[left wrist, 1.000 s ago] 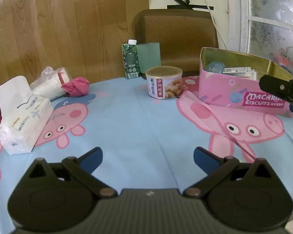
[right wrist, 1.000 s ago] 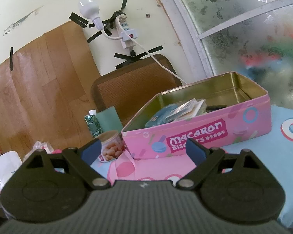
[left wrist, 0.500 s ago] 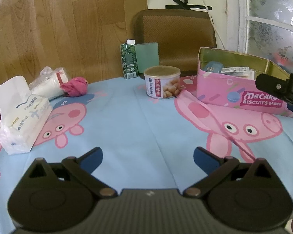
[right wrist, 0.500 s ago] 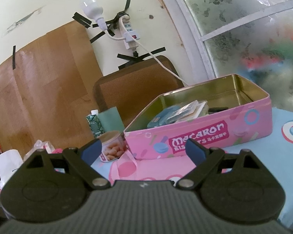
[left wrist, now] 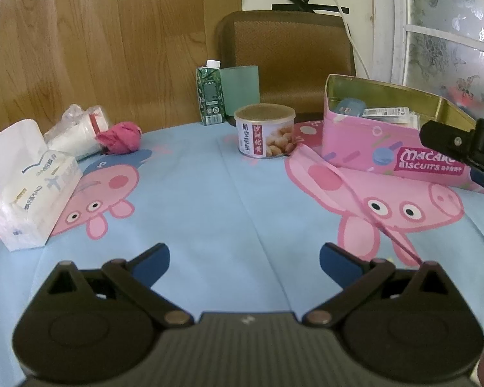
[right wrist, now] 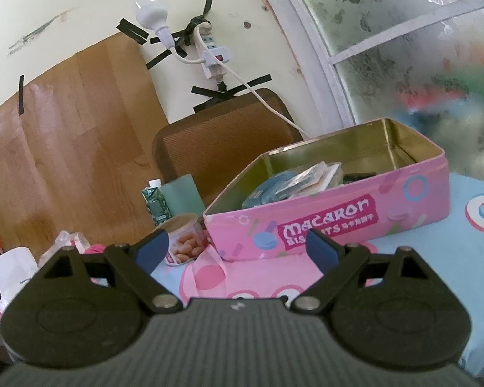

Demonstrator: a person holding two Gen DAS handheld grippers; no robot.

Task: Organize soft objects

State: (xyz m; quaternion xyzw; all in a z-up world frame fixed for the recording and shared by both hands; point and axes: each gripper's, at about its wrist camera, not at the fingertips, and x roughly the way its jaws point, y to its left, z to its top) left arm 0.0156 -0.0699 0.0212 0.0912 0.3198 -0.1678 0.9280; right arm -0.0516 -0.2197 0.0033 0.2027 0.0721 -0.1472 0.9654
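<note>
A crumpled pink cloth [left wrist: 121, 137] lies at the far left of the table, beside a clear plastic bag of white goods [left wrist: 77, 130]. Nearer on the left stands a white tissue pack [left wrist: 32, 187]. An open pink Macaron biscuit tin [left wrist: 384, 142] [right wrist: 335, 213] sits at the right with several flat packets inside. My left gripper [left wrist: 243, 262] hovers open over the blue tablecloth near the front edge, holding nothing. My right gripper [right wrist: 234, 246] is open and empty, raised in front of the tin; its finger [left wrist: 448, 142] shows at the right edge of the left wrist view.
A peanut can [left wrist: 265, 130] [right wrist: 184, 238] stands mid-table, with a green drink carton [left wrist: 210, 92] and a green card behind it. A brown chair back [left wrist: 287, 61] rises beyond the table. A power strip and cable [right wrist: 214, 61] hang on the wall.
Both views have drifted slightly: the left gripper has edged back and the right one has tilted a little. Both stay open and no object has moved.
</note>
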